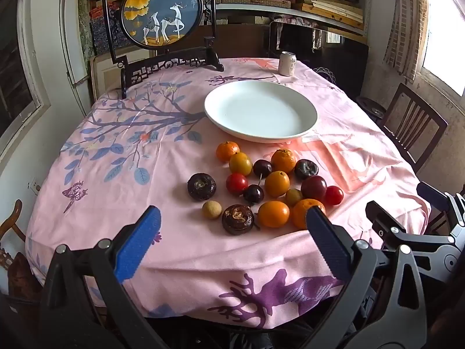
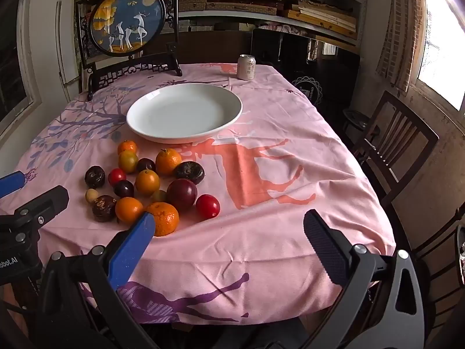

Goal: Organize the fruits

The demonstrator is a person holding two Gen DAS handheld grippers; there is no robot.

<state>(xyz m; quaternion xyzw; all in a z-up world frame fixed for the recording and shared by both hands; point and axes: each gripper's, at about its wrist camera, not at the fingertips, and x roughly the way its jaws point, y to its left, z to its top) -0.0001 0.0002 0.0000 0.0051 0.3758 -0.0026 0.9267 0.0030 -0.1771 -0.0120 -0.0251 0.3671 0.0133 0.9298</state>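
Note:
Several small fruits lie in a loose cluster on the pink tablecloth: oranges, red and yellow tomatoes, dark plums, dark water chestnuts and a small tan longan. The cluster also shows in the right wrist view. A white empty plate stands just behind them, also seen from the right wrist. My left gripper is open and empty, just in front of the cluster near the table's front edge. My right gripper is open and empty, to the right of the fruits, its blue finger beside an orange.
A drink can stands at the far edge of the table. A framed round deer screen on a dark stand sits at the back left. A wooden chair stands to the right of the table. Shelves line the back wall.

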